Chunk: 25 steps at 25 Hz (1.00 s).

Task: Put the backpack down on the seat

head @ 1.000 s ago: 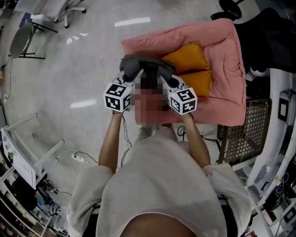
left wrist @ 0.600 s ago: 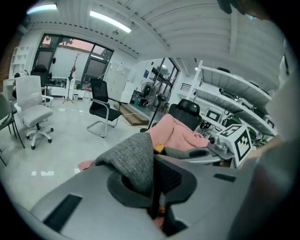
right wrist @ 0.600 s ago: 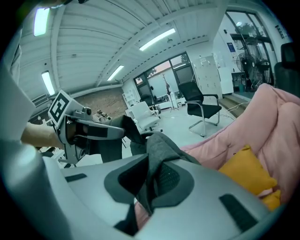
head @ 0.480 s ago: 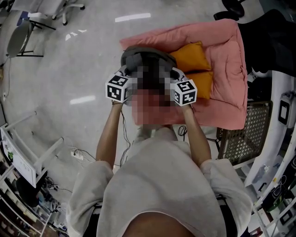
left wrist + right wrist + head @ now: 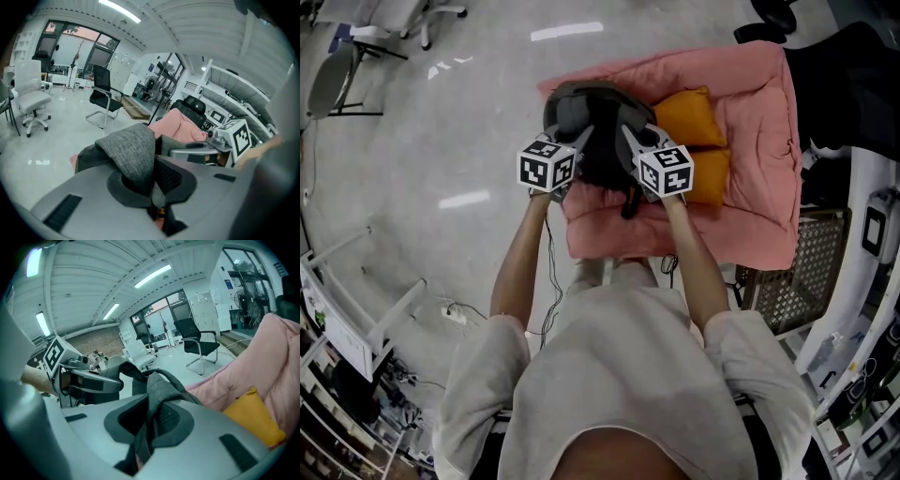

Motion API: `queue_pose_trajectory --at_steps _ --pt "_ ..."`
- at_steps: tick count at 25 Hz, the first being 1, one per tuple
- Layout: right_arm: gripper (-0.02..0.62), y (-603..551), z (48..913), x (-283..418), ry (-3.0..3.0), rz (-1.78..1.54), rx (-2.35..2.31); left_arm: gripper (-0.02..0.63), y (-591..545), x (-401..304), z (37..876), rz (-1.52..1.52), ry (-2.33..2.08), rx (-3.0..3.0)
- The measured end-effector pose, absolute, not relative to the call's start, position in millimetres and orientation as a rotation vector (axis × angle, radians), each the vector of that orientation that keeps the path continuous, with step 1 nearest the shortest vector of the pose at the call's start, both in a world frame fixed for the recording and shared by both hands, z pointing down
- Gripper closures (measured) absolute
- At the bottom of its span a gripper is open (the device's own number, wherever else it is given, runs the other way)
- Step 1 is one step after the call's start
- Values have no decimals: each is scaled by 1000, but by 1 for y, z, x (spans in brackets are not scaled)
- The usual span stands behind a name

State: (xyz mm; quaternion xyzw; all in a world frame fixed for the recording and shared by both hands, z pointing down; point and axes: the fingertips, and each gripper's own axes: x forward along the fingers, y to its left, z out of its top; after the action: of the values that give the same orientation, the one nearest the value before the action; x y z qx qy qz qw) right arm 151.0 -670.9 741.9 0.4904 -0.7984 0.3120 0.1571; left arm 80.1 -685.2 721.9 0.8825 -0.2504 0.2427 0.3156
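Our left gripper and our right gripper are each clamped on a fold of the grey backpack. It hangs between the two claws, just ahead of them, over the pink seat

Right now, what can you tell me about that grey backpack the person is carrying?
The backpack is soft grey woven fabric with a darker body underneath, and a black strap dangles from it. The left gripper and the right gripper each pinch a fold of its grey fabric, holding it over the pink seat beside two orange cushions. Whether it rests on the seat is unclear.
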Motion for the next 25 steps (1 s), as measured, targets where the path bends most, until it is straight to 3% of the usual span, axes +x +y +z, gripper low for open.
queue_pose_trajectory --at_steps 25 --pt "553 -707 790 164 -2220 923 1388 574 -711 97 784 728 -671 2261"
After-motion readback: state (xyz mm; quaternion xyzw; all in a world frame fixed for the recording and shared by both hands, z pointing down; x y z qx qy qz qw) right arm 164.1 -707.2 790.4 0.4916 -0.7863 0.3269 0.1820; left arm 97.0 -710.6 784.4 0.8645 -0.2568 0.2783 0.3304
